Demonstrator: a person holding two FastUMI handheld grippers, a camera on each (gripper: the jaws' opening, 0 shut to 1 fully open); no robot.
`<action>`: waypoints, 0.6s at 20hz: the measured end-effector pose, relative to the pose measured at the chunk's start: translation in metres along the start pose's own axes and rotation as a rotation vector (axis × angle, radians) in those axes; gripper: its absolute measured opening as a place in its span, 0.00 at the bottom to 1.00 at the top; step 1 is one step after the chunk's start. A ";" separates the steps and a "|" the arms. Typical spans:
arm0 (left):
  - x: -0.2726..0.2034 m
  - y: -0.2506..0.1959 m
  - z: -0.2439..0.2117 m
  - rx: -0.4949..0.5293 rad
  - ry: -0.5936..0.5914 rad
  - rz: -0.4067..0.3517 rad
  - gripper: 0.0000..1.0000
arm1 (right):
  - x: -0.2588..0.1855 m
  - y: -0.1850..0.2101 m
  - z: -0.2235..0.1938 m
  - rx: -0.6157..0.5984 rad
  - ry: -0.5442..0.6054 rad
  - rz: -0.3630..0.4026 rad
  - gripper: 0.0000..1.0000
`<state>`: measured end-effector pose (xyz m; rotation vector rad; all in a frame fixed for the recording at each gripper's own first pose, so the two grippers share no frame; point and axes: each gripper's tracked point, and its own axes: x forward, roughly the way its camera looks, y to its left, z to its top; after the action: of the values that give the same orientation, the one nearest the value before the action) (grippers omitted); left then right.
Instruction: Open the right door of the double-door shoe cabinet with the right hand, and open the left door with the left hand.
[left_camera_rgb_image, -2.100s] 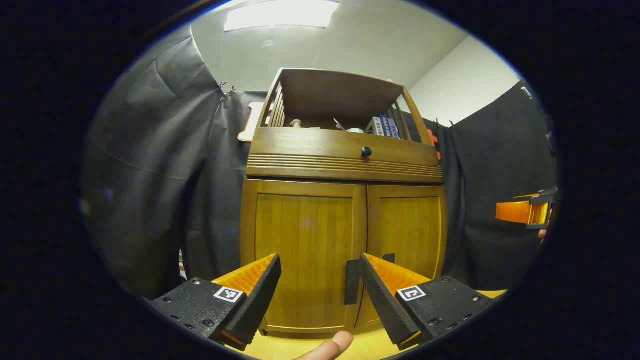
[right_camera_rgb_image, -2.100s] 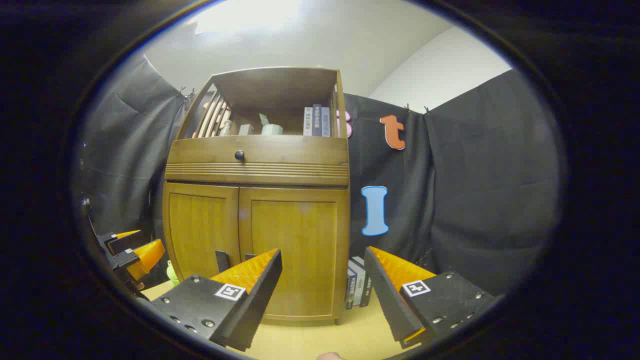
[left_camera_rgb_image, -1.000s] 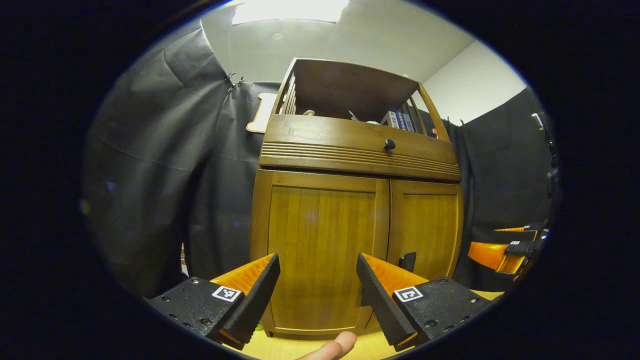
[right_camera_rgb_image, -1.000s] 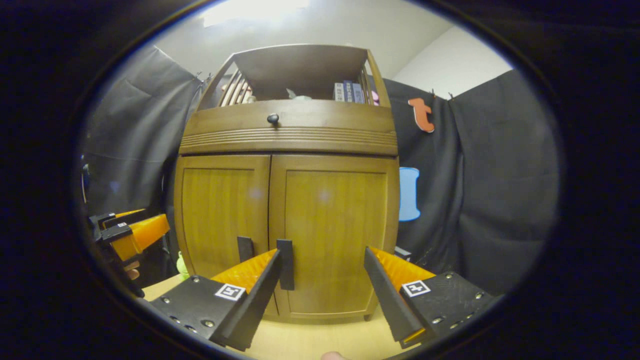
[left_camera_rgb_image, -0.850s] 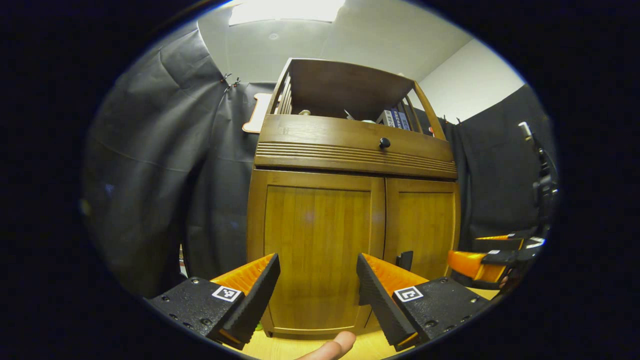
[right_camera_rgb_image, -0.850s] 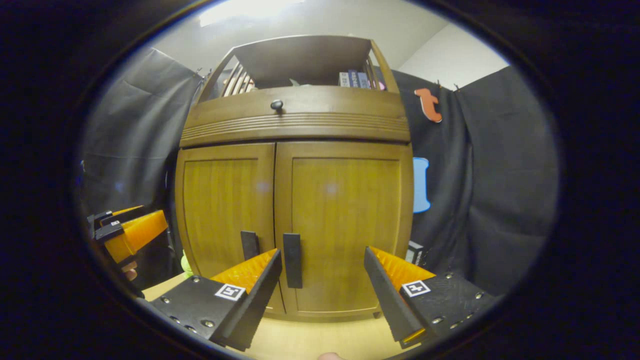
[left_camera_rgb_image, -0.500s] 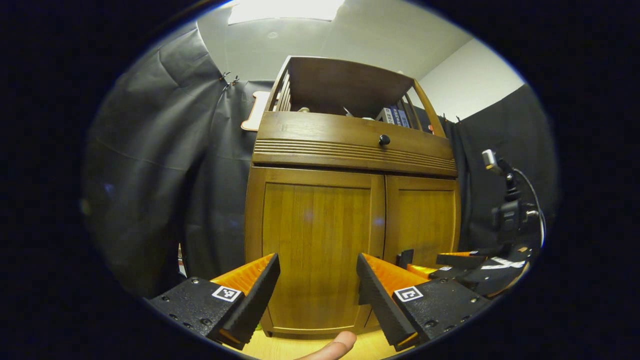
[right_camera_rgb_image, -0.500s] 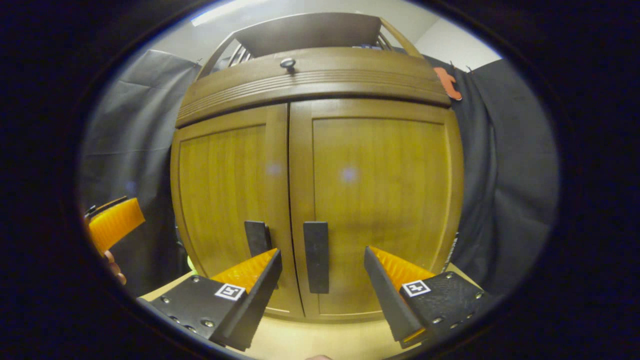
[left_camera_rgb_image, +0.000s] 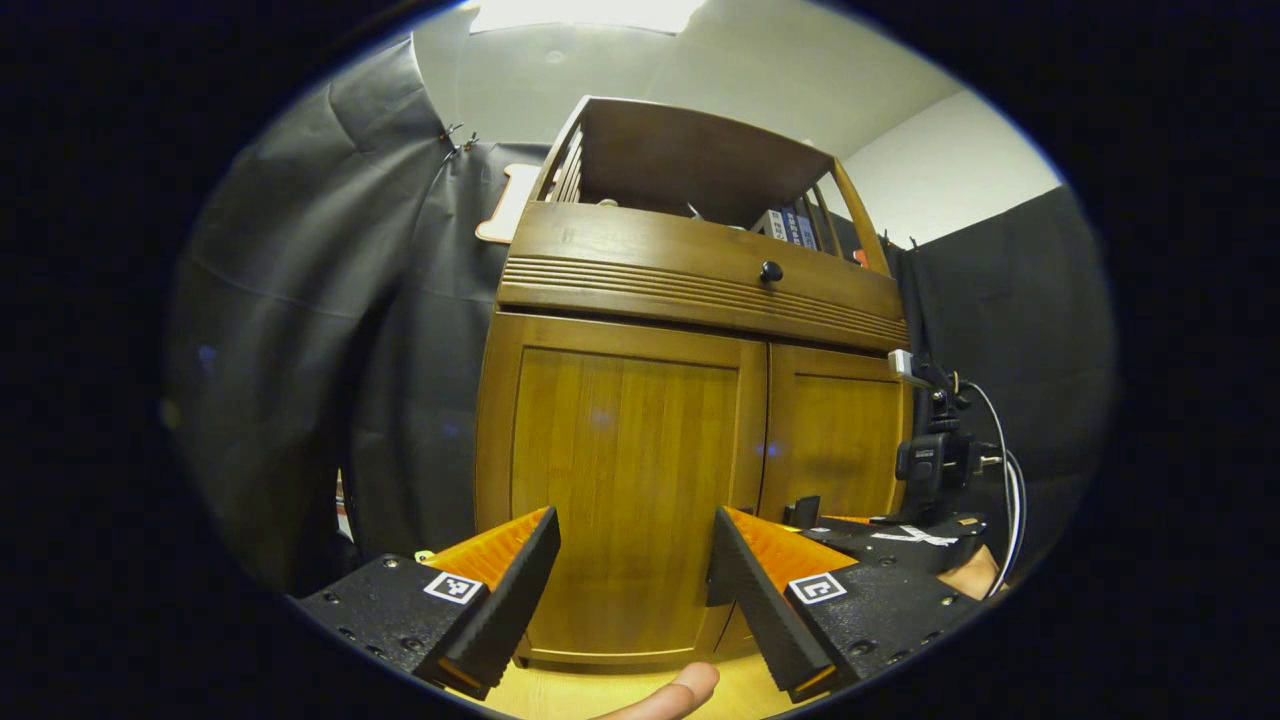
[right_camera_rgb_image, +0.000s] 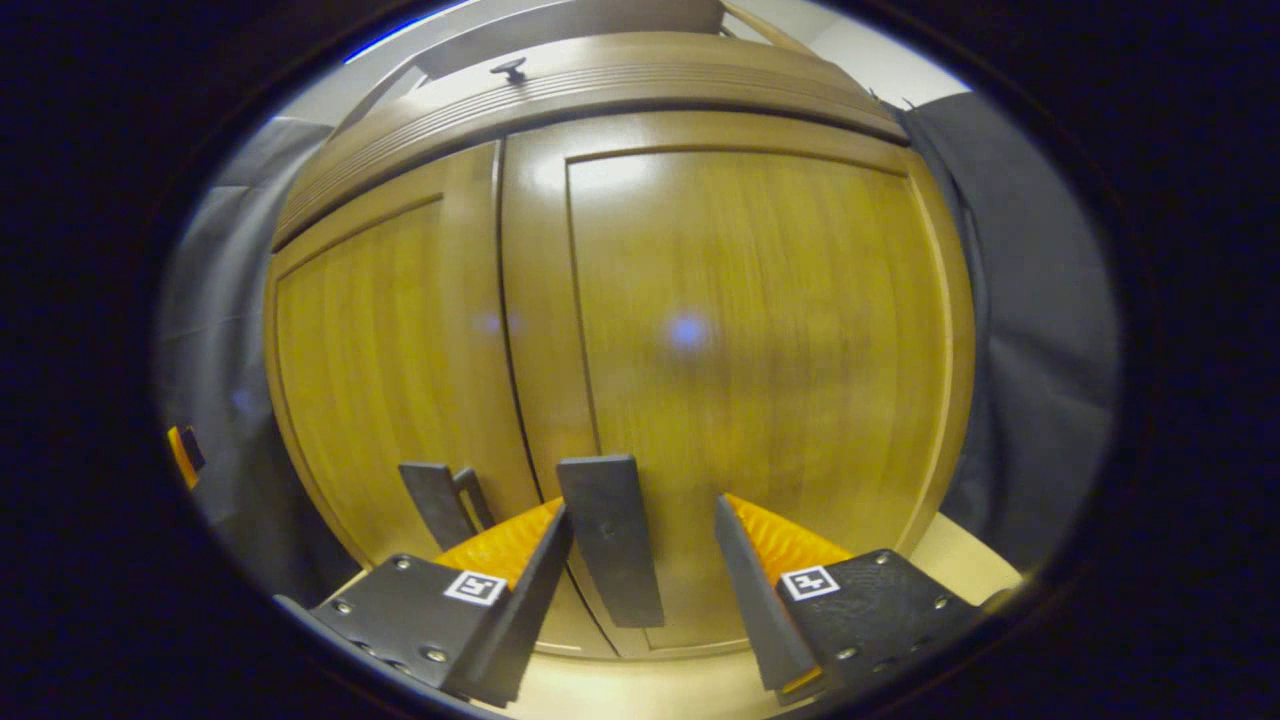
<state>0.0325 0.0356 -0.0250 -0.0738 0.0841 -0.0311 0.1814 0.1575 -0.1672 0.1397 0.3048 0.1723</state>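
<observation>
Your right gripper (right_camera_rgb_image: 640, 560), fingers spread, straddles the right door's handle (right_camera_rgb_image: 610, 540) on the shut shoe cabinet (left_camera_rgb_image: 690, 400); next, pinch and pull. Your left gripper (left_camera_rgb_image: 632, 570) waits, fingers spread.

Both views low, facing the shoe cabinet (left_camera_rgb_image: 690, 400) front; right gripper view far closer.

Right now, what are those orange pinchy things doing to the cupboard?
A person holds one gripper in each hand at a wooden shoe cabinet whose two doors are both shut. The right gripper has its open jaws on either side of the right door's black handle, not squeezing yet. The left gripper waits open, facing the left door.
</observation>
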 end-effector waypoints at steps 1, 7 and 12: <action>0.000 0.002 0.001 0.002 -0.002 0.006 0.92 | 0.000 0.001 0.001 -0.001 -0.001 0.013 0.81; 0.001 0.009 0.001 0.003 -0.001 0.024 0.95 | -0.007 0.012 0.000 -0.129 0.006 0.101 0.27; 0.002 0.018 0.002 0.003 -0.002 0.047 0.92 | -0.011 0.015 0.004 -0.097 0.019 0.165 0.27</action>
<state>0.0353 0.0534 -0.0248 -0.0684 0.0835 0.0154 0.1697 0.1701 -0.1580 0.0675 0.3035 0.3510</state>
